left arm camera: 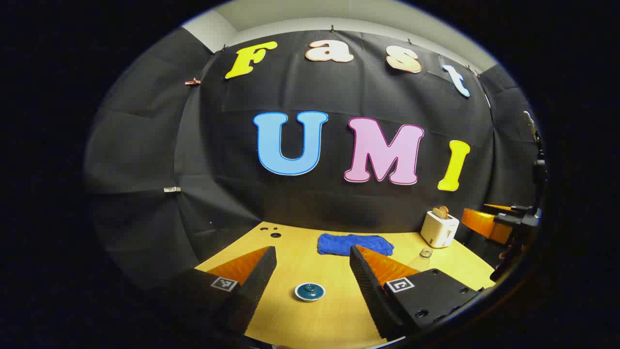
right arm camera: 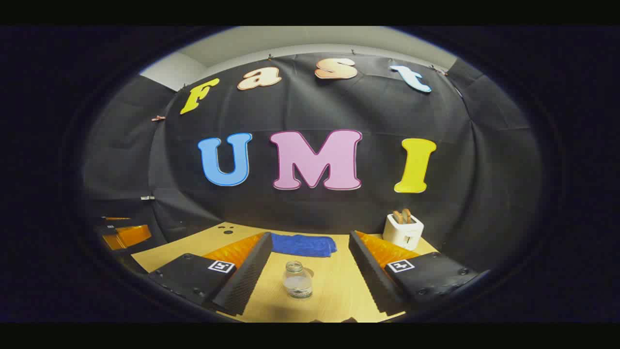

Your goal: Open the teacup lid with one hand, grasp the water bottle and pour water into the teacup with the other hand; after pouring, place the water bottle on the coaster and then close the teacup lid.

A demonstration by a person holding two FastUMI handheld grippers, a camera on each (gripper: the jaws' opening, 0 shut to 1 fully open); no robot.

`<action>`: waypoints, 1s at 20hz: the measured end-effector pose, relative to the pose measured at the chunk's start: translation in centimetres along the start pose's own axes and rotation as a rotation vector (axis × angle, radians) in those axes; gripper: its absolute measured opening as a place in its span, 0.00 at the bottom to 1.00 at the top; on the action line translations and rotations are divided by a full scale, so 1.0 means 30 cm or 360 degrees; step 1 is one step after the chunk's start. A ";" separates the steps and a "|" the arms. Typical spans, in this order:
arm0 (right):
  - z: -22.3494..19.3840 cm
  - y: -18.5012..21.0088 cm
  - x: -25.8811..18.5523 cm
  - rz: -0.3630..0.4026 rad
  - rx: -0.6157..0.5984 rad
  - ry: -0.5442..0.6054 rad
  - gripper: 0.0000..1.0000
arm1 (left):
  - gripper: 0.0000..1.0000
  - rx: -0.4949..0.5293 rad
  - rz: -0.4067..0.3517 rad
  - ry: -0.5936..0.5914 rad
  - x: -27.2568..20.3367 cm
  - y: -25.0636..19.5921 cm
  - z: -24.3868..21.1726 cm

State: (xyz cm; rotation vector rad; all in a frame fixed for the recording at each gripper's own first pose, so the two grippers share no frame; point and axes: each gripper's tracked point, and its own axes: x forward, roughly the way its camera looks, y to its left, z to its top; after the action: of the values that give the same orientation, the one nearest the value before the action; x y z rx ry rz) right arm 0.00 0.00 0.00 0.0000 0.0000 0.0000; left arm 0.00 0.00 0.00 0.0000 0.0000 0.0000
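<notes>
In the left gripper view a small teacup (left arm camera: 310, 292) with a teal lid and a centre knob stands on the wooden table (left arm camera: 295, 320), low between my fingers. My left gripper (left arm camera: 312, 249) is open above it and touches nothing. A clear water bottle (left arm camera: 422, 259) shows partly behind that view's right finger. In the right gripper view the same bottle (right arm camera: 297, 279) stands upright without a cap, between and a little beyond the fingers. My right gripper (right arm camera: 310, 237) is open with a gap on both sides of the bottle.
A folded blue cloth (left arm camera: 355, 244) (right arm camera: 302, 245) lies at the back of the table. A white toaster (left arm camera: 440, 228) (right arm camera: 403, 230) holding bread stands at the back right. The other gripper shows at each view's edge, the right gripper (left arm camera: 494, 223) and the left gripper (right arm camera: 121, 233).
</notes>
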 end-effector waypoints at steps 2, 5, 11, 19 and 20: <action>-0.007 0.004 0.008 0.0018 -0.0027 0.0007 0.98 | 0.95 0.0033 -0.0009 0.0029 0.014 -0.002 -0.027; -0.034 0.004 0.018 0.0021 -0.0005 0.0038 0.98 | 0.96 0.0036 -0.0036 0.0045 0.036 -0.010 -0.036; -0.092 -0.017 0.022 0.0100 -0.0044 0.0091 0.98 | 0.95 0.0031 0.0006 0.0071 0.091 -0.016 -0.049; -0.192 -0.049 0.053 0.0235 -0.0001 0.0156 0.98 | 0.95 0.0136 0.0033 0.0073 0.145 -0.081 -0.098; -0.196 -0.049 0.055 0.0230 0.0014 0.0158 0.98 | 0.95 0.0134 0.0010 0.0075 0.151 -0.091 -0.102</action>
State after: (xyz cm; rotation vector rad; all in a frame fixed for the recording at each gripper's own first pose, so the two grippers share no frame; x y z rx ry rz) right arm 1.66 -1.48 -5.89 0.0090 0.0991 0.1443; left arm 4.54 -2.74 -3.06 0.0844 0.0471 0.0060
